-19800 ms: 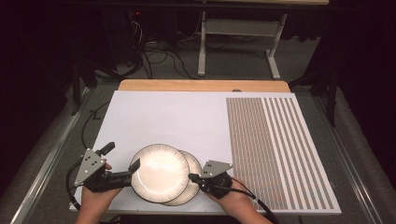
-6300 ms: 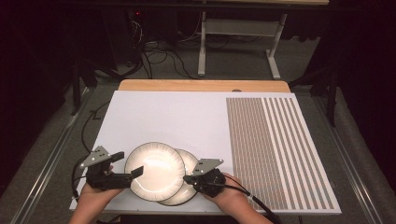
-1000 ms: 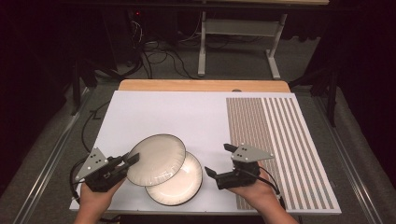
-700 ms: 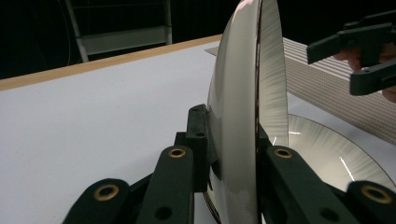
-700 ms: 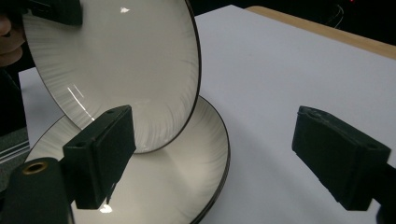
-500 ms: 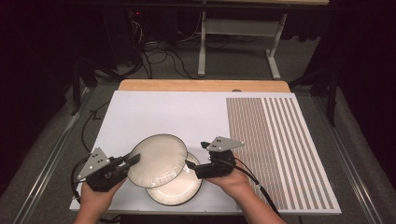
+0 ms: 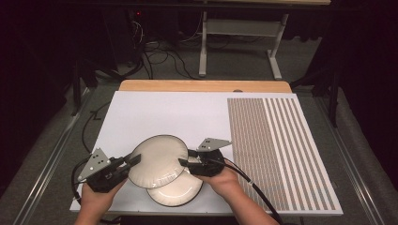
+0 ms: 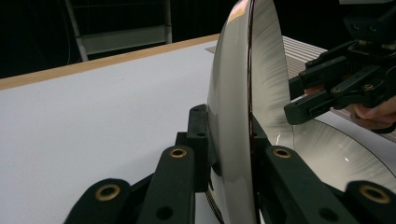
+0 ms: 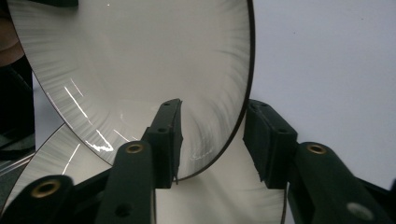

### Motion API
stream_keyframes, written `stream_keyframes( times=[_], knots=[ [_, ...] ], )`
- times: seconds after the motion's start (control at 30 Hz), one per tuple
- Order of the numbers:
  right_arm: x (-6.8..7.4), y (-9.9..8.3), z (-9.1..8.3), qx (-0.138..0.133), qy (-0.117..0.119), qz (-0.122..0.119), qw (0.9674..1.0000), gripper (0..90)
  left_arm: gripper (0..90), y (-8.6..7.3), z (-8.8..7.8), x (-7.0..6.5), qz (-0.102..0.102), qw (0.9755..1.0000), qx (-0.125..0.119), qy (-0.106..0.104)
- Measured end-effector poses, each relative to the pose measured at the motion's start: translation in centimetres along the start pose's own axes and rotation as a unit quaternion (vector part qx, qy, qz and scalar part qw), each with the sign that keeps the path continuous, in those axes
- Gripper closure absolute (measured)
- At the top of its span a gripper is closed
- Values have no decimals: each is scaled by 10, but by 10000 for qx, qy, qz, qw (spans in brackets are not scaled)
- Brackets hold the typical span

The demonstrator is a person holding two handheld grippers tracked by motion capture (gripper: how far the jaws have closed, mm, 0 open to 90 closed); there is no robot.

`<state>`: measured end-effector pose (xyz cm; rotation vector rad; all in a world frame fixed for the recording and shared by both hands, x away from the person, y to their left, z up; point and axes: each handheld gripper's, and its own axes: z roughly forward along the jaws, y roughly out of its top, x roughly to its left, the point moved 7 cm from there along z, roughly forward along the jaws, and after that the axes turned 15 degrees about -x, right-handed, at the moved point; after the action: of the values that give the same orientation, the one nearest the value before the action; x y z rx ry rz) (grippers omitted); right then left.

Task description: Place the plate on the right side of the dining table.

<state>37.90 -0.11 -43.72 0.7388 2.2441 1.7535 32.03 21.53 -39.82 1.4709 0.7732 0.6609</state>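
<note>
Left tongs (image 7: 133, 161): clenching the left rim of the upper plate (image 7: 157, 159), holding it tilted, raised edge-up in the left gripper view (image 8: 243, 93).
Right tongs (image 7: 184, 161): jaws having just been closing, straddling the upper plate's right rim (image 9: 205, 158); pads not yet pressing, gap showing on one side.
Lower plate (image 7: 176, 190): lying flat on the white worktop (image 7: 164, 112), partly under the upper plate, near the front edge.
Striped patch (image 7: 277, 150): covering the worktop's right part.
Writing: none readable.
</note>
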Motion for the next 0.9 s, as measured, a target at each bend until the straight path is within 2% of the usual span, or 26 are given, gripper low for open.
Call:
stream_keyframes(
  times=[0.13,0.27,0.47,0.5,0.57,0.63,0.7,0.9],
  knots=[
    [3,-2,3,11,38,150,9999,624,796,0,0,-1,30,10000,-3,5],
    [1,-1,3,-16,-55,253,9997,693,796,1,0,-1,36,10000,-6,9],
    [-2,-6,4,134,-256,392,9988,756,796,1,0,-1,56,10000,-9,0],
    [-1,-7,5,117,-215,376,9990,786,796,1,0,-1,62,10000,-9,-4],
    [0,-7,5,70,-238,344,9991,788,797,1,-1,-2,79,10000,-18,0],
    [-2,-7,4,44,-154,394,9991,805,797,1,0,-2,61,10000,-19,-2],
    [-3,-7,4,29,-54,619,9981,822,797,1,0,-2,14,10000,-16,14],
    [-4,-6,-3,1,93,933,9956,857,799,3,-1,-7,11,10000,-26,0]
  ],
)
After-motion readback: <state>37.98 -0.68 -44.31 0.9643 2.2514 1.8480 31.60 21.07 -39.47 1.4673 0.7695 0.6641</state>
